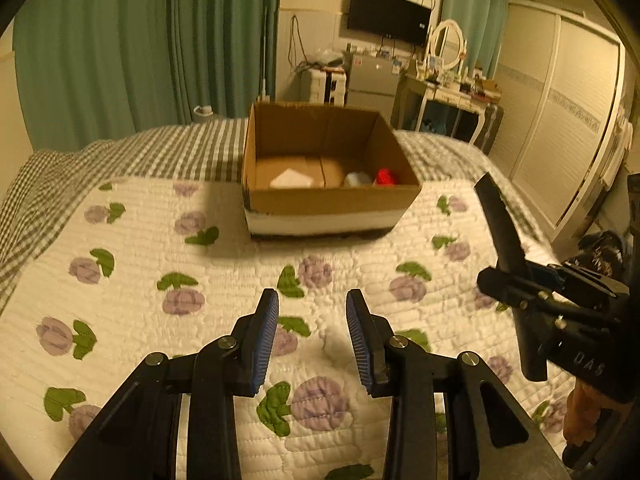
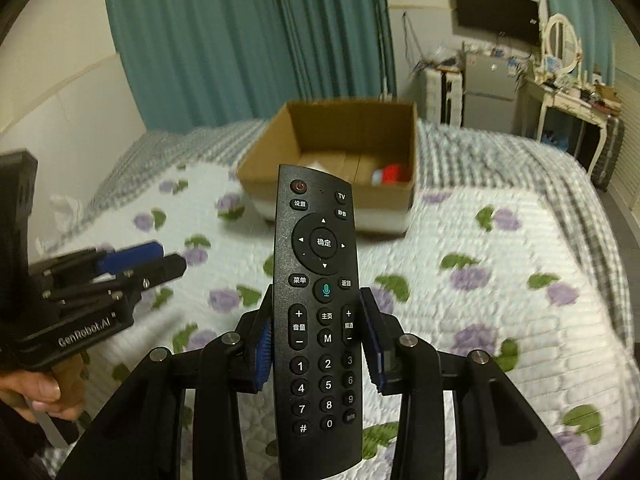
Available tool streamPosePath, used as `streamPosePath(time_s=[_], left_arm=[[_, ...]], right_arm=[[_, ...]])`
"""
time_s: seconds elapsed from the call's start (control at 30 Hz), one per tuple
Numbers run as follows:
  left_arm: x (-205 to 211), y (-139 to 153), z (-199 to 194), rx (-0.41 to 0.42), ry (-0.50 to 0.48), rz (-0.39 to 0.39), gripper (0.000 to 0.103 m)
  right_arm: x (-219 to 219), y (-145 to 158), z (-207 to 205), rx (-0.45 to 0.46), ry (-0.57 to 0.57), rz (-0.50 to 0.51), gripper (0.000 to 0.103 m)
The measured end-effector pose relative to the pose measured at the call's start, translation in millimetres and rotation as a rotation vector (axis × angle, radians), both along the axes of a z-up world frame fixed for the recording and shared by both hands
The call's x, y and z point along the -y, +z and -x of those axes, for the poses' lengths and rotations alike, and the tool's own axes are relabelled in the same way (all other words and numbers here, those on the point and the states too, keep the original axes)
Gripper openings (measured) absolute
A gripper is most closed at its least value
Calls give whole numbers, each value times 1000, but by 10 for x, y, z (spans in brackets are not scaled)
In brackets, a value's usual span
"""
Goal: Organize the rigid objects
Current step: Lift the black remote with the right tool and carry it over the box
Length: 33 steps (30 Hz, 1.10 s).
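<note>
My right gripper (image 2: 318, 296) is shut on a black TV remote (image 2: 320, 264), whose buttons face the camera, held above the bed. In the left wrist view the same remote (image 1: 496, 216) shows edge-on at the right. My left gripper (image 1: 312, 296) is open with nothing between its blue pads, over the floral quilt (image 1: 140, 260). An open cardboard box (image 1: 332, 200) stands ahead on the bed. Inside it lie a white flat item (image 1: 290, 179), a pale round item (image 1: 357, 179) and a red item (image 1: 386, 176).
The quilt lies over a grey checked blanket (image 1: 160, 152). Green curtains (image 1: 140, 40) hang behind the bed. A dressing table with a mirror (image 1: 446, 46), a small fridge (image 1: 372, 80) and a wall TV (image 1: 388, 14) stand beyond. A hand (image 2: 40, 392) holds the left tool.
</note>
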<state>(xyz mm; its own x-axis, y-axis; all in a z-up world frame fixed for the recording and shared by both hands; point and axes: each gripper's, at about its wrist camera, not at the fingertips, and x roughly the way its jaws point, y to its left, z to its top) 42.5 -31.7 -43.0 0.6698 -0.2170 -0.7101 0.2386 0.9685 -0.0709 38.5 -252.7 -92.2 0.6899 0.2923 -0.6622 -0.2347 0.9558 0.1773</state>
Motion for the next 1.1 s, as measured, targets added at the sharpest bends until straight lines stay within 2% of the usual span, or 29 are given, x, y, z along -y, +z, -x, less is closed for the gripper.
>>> streamPosePath(time_s=[0.03, 0.27, 0.67, 0.77, 1.1], left_arm=[[-4, 52, 2, 13, 0, 11, 32], [-30, 410, -109, 80, 1, 44, 32], [-30, 1138, -493, 274, -25, 64, 32], [-3, 1202, -630, 310, -26, 46, 32], [27, 1155, -1174, 325, -1, 34, 28]], right_arm=[[8, 57, 8, 13, -5, -4, 37], [101, 511, -33, 115, -22, -28, 37], [171, 1168, -322, 278, -17, -74, 37], [167, 1271, -444, 299, -17, -73, 37], [126, 1384, -900, 346, -14, -49, 37]])
